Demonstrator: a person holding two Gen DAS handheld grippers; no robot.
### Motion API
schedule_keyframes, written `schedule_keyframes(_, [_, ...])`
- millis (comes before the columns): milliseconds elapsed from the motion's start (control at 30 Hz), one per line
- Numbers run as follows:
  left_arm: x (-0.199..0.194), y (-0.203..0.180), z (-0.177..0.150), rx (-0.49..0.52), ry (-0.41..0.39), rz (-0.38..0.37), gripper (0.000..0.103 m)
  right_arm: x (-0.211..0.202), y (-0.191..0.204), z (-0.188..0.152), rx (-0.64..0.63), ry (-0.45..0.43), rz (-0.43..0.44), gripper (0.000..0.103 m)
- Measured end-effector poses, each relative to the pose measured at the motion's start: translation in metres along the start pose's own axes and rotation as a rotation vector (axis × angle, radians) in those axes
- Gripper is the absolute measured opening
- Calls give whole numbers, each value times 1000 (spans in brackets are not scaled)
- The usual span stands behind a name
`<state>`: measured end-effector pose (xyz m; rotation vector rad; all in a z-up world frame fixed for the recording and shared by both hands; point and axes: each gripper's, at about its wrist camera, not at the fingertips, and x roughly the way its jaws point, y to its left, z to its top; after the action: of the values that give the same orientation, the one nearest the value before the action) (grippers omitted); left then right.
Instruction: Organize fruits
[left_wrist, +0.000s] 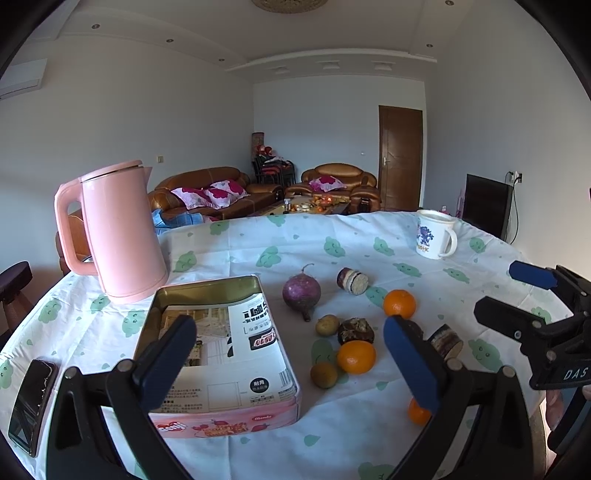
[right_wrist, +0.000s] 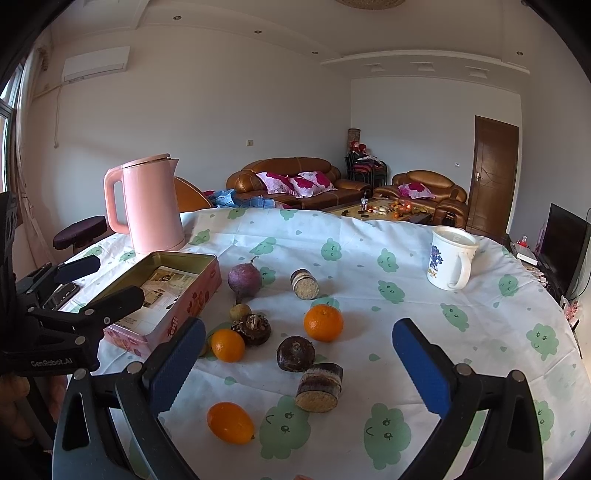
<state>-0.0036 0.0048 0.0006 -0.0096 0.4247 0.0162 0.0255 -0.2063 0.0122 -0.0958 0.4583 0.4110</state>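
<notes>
Both grippers hang above a round counter (right_wrist: 369, 236) covered with a white cloth printed with green clouds. The left gripper (left_wrist: 291, 354) has its jaws spread wide and grips nothing; between and beneath them lies the open pink tin (left_wrist: 221, 354), lined with printed paper, its right wall near the middle of the gap. Just past the right finger, at about 3 o'clock from the tin, the fruits cluster: one orange (left_wrist: 356, 356) beside a small brownish fruit (left_wrist: 324, 374), a second orange (left_wrist: 399, 303) farther back, and a third orange (left_wrist: 418, 411) partly hidden behind the blue pad. A purple turnip (left_wrist: 301, 293) stands at 12 o'clock of this cluster, with a cut sugarcane piece (left_wrist: 352, 280) to its right.

The right gripper (right_wrist: 299, 354) is likewise wide open and empty. In its view, inside the gap, lie a dark round chestnut-like thing (right_wrist: 295, 353), another sugarcane piece (right_wrist: 319, 387) and an orange at 6 o'clock (right_wrist: 231, 422); none touches the pads.

A pink kettle (right_wrist: 151, 206) stands at 11 o'clock behind the tin, and a white mug (right_wrist: 448, 258) at 2 o'clock, well apart from the fruits. A dark phone (left_wrist: 33, 400) lies at the counter's left edge.
</notes>
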Motion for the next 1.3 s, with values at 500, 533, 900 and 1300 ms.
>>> schedule_keyframes(500, [0, 0, 0, 2, -1, 0, 103, 3, 3, -5, 0, 9, 4, 102])
schedule_keyframes(533, [0, 0, 0, 2, -1, 0, 103, 3, 2, -4, 0, 9, 4, 102])
schedule_keyframes(900, [0, 0, -1, 3, -1, 1, 103, 3, 2, -4, 0, 9, 4, 102])
schedule_keyframes(1300, [2, -3, -8, 19, 22, -15, 103, 8, -3, -11, 9, 25, -5, 102])
